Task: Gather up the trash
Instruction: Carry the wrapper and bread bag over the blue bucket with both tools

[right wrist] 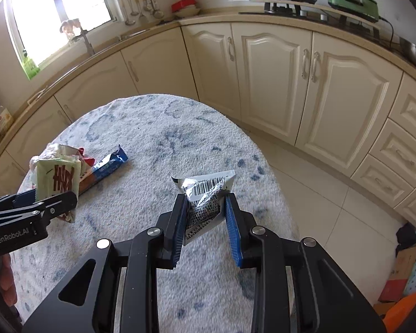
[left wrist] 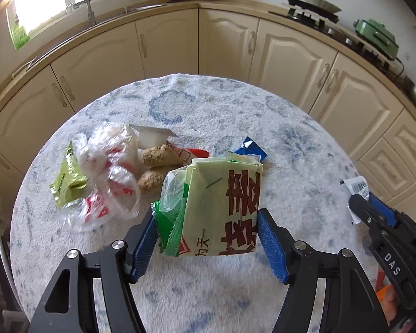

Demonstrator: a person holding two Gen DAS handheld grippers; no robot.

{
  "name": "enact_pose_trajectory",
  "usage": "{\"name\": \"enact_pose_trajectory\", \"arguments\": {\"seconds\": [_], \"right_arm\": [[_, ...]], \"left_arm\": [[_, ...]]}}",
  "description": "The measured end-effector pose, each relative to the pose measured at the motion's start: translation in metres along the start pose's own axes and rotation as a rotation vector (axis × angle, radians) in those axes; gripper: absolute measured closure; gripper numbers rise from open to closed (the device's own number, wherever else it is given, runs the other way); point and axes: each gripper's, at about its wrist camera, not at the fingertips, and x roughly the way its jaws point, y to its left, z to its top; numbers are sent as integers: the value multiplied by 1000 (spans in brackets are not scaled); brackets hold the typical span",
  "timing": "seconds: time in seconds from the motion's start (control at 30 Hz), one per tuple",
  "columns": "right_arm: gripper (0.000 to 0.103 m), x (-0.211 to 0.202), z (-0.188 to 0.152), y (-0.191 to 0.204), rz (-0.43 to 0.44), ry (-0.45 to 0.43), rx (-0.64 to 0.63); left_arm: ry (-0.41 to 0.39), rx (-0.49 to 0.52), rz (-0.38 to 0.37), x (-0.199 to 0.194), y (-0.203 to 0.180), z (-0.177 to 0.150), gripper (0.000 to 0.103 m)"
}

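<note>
My left gripper (left wrist: 206,222) is shut on a pale green bag with brown characters (left wrist: 222,194), held upright with a green crinkled packet tucked against its left side. On the round fleecy table (left wrist: 208,105) behind it lie a clear plastic bag with red print (left wrist: 108,172), a green packet (left wrist: 68,180), two ginger pieces (left wrist: 158,156), a white cup (left wrist: 152,137) and a blue wrapper (left wrist: 249,147). My right gripper (right wrist: 205,205) is shut on a silver wrapper with a barcode (right wrist: 208,188), over the table's right half. The left gripper (right wrist: 52,197) and its bag (right wrist: 58,174) show at the left in the right wrist view.
Cream kitchen cabinets (right wrist: 269,83) curve around the table's far side, with a sink under the window and a stove at the right. Tiled floor (right wrist: 319,194) lies to the table's right. Cardboard boxes (right wrist: 402,283) sit on the floor at the lower right.
</note>
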Motion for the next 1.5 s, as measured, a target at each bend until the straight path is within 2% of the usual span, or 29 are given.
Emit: {"name": "enact_pose_trajectory", "arguments": {"seconds": [0.37, 0.67, 1.03, 1.5], "right_arm": [[75, -50, -28, 6, -6, -17, 4], [75, -85, -49, -8, -57, -41, 47], [75, -122, -77, -83, -173, -43, 191], [75, -183, -132, -195, -372, -45, 415]], "left_arm": [[-27, 15, -30, -62, -6, -48, 39], [-40, 83, -72, -94, -37, -73, 39], [-34, 234, -173, -109, -120, -88, 39], [45, 487, -315, -95, -251, -117, 39]]}}
